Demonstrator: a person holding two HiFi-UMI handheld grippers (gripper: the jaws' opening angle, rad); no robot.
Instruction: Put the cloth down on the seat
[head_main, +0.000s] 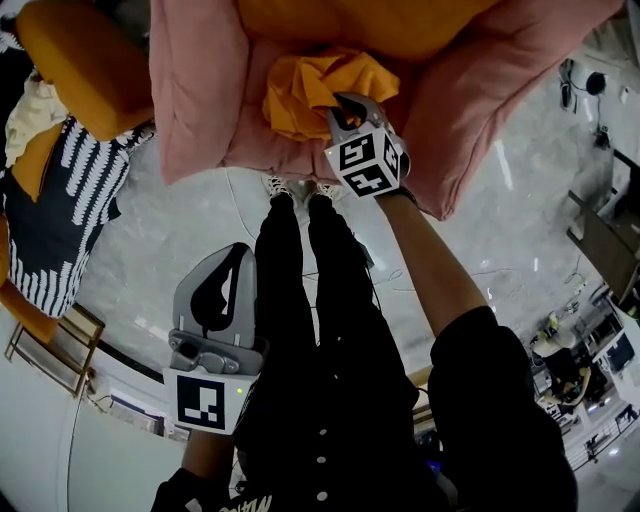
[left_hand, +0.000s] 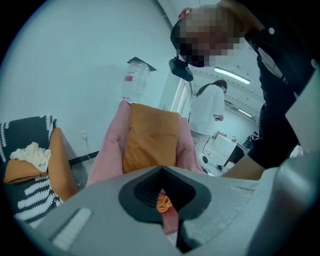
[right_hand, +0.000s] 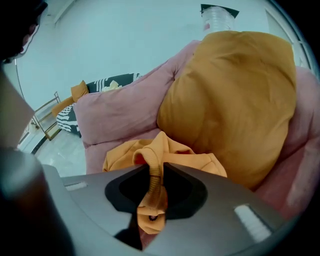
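An orange cloth lies bunched on the seat of a pink armchair, in front of its orange back cushion. My right gripper reaches down to the bunch. In the right gripper view its jaws pinch the ribbed hem of the cloth, while the rest rests on the pink seat below the cushion. My left gripper hangs low at the left, away from the chair. Its jaws meet at the tips with nothing in them and face the armchair.
A second chair with a black-and-white striped cover and orange cushions stands at the left, a brass-framed side table near it. The holder's legs stand on the marble floor before the armchair. Another person stands far behind.
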